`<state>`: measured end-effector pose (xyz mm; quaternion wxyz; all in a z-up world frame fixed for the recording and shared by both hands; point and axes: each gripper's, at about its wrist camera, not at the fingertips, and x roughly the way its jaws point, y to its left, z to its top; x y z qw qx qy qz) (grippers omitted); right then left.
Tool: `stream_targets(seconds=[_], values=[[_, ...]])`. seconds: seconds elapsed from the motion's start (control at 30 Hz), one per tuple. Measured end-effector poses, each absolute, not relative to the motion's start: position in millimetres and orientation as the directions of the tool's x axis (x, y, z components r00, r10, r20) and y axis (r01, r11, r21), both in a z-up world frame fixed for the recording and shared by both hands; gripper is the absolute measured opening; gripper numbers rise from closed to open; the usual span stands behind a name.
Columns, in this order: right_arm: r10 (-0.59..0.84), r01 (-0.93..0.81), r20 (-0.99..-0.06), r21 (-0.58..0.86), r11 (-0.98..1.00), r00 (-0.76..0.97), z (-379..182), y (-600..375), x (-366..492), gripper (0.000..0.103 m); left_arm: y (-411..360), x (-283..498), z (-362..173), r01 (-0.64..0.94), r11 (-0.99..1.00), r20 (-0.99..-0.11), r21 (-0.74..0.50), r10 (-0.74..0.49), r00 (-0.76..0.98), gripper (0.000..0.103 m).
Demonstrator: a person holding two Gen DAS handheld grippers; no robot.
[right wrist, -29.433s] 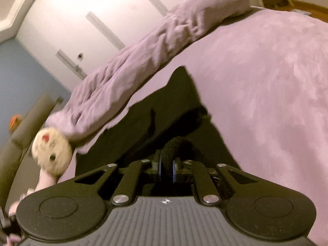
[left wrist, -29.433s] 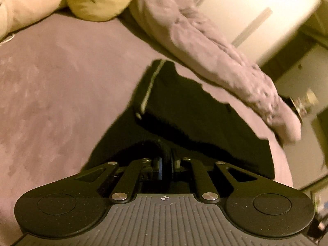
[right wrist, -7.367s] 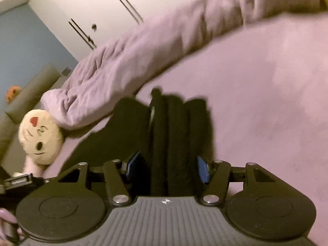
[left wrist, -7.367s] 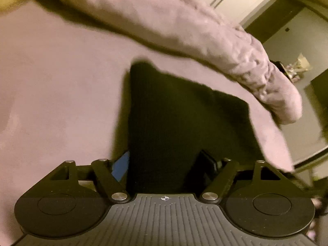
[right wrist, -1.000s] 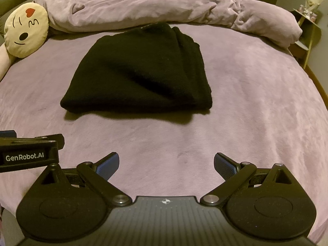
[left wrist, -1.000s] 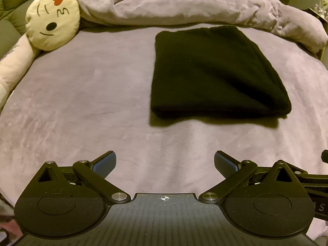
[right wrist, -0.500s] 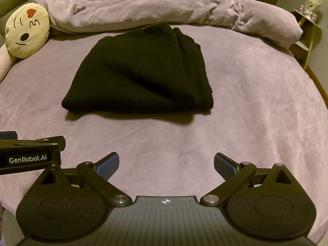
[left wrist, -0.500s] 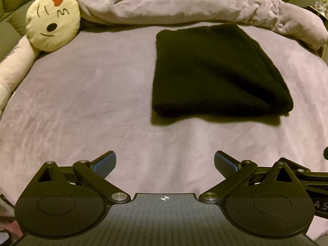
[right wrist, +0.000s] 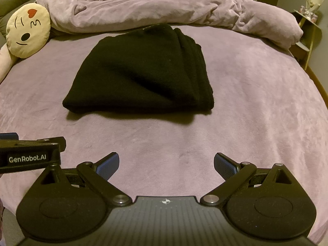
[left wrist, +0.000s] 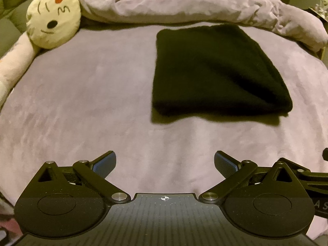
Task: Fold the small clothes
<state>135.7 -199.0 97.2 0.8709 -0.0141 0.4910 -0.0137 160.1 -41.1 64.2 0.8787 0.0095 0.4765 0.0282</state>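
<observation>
A black garment [left wrist: 215, 69] lies folded into a thick rectangle on the purple bed [left wrist: 82, 94], right of centre in the left wrist view. In the right wrist view the same garment [right wrist: 141, 69] sits a little left of centre, its layered edges along the right side. My left gripper [left wrist: 165, 163] is open and empty, held back over the bed's near part, well short of the garment. Equally far back, my right gripper [right wrist: 166, 163] is open with nothing between its fingers. The left gripper's body [right wrist: 30, 156] shows at the right wrist view's left edge.
A crumpled purple duvet [right wrist: 164, 8] runs along the far side of the bed behind the garment. A round cream emoji cushion [left wrist: 53, 18] with a long pale arm lies at the far left. A small side table [right wrist: 309, 26] stands off the bed's right edge.
Over the last second both grippers stay open and drift very slightly; the folded garment lies still. Earlier, both grippers were shut on the garment while it was being folded.
</observation>
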Motion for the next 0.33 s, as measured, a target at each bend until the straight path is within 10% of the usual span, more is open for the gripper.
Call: stream_targets(seconds=[0.33], values=[[-0.041, 0.013, -0.853, -0.040, 0.999, 0.521, 96.7, -199.7, 133.8, 0.099, -44.2, 160.5, 63.8, -0.037, 0.997, -0.837, 0.064, 0.074, 0.543, 0.103]])
